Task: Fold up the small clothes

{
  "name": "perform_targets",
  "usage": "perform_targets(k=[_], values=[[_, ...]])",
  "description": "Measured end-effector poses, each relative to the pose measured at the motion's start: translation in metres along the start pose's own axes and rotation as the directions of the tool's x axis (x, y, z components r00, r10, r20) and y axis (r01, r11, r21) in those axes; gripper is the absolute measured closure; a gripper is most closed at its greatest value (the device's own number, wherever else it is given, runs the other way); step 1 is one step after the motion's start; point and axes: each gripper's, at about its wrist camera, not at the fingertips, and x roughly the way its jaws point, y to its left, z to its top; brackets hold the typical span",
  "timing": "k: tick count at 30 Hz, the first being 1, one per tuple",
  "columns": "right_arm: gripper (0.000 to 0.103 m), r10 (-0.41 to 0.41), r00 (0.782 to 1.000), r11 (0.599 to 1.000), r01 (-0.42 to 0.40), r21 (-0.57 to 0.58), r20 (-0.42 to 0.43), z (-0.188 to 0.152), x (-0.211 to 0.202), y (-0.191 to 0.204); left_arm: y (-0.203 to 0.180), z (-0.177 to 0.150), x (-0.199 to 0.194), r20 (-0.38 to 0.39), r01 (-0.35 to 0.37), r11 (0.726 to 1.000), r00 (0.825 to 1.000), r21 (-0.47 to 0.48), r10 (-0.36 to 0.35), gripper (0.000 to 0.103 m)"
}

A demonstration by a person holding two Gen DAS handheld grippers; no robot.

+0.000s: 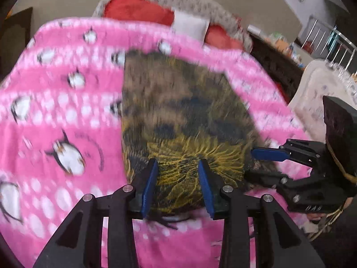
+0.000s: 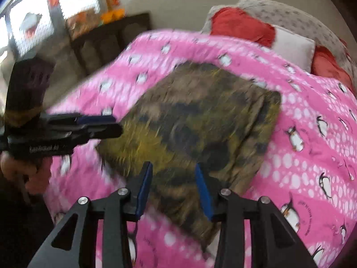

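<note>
A folded garment [image 1: 178, 116] in olive, yellow and dark patches lies flat on a pink penguin blanket [image 1: 67, 102]. My left gripper [image 1: 178, 165] hovers over its near edge, jaws a little apart, with no cloth pinched between the blue pads. Just off the garment's right edge is my right gripper [image 1: 256, 163]. In the right wrist view the same garment [image 2: 200, 120] lies ahead, and my right gripper [image 2: 173, 165] stands open above its near part, holding nothing. The left gripper [image 2: 116, 125] comes in from the left, its tips at the garment's left corner. Both views are motion-blurred.
Red pillows [image 1: 133, 9], a small white pillow [image 1: 189, 26] and a grey speckled cushion [image 2: 290, 17] lie at the far end of the bed. A dark wooden cabinet [image 2: 111, 38] stands beyond the blanket's left side. A pale chair [image 1: 316, 89] is at the right.
</note>
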Motion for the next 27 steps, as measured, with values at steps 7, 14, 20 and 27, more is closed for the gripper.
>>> perform_targets(k=[7,14,20,27], values=[[0.057,-0.041,0.999,0.997,0.041,0.069,0.001,0.013,-0.003,-0.016,-0.009,0.043,-0.006,0.086,-0.015,1.000,0.996,0.012,0.014,0.086],[0.055,-0.273,0.961,0.928,0.252,0.274,0.041,0.084,0.017,-0.059,0.013,0.132,0.037,0.153,-0.063,0.988,0.985,-0.138,0.084,0.086],[0.053,-0.324,0.945,0.882,0.319,0.346,-0.046,0.099,0.079,-0.085,0.032,0.147,0.103,0.033,-0.151,0.973,0.987,-0.178,0.159,0.081],[0.049,-0.290,0.955,0.921,0.262,0.289,0.058,0.076,0.088,-0.090,0.032,0.134,0.115,0.047,-0.122,0.980,0.990,-0.160,0.131,0.063]])
